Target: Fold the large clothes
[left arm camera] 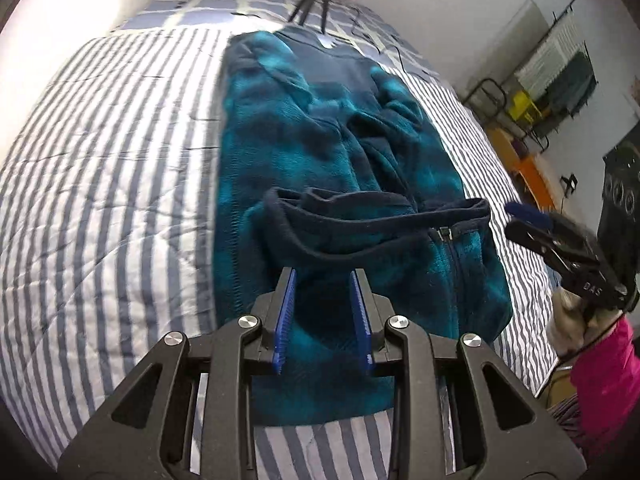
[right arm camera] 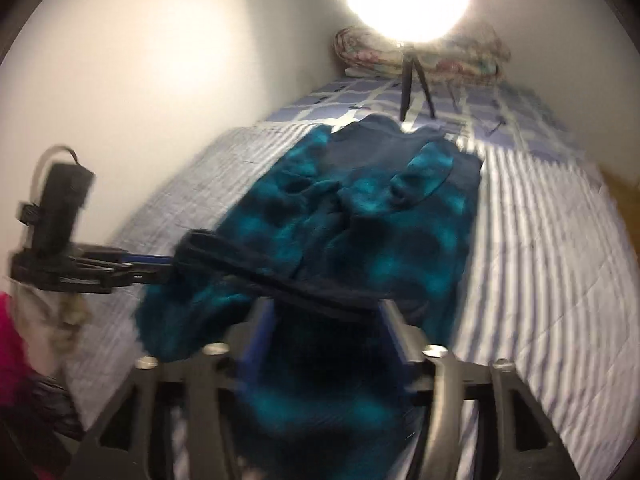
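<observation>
A teal and navy fleece jacket [left arm camera: 320, 140] lies lengthwise on the striped bed cover [left arm camera: 120, 160], its sleeves folded in across the body. Its navy hem [left arm camera: 380, 216] is turned over toward the collar, and the zipper pull [left arm camera: 444, 234] shows near the right end. My left gripper [left arm camera: 322, 276] hovers over the near part with its blue pads apart and nothing pinched. In the blurred right wrist view the jacket [right arm camera: 360, 216] fills the middle. There my right gripper [right arm camera: 326, 312] stands wide open just behind the hem band [right arm camera: 280, 280], and the left gripper [right arm camera: 160, 259] reaches the hem's left end.
A ring light on a small tripod [right arm camera: 412, 80] stands on the bed past the collar, before a rolled floral quilt [right arm camera: 460, 60]. A white wall runs along the bed's left side. Right of the bed are an orange table [left arm camera: 532, 168] and a dark speaker [left arm camera: 620, 184]. A pink sleeve [left arm camera: 604, 372] is near right.
</observation>
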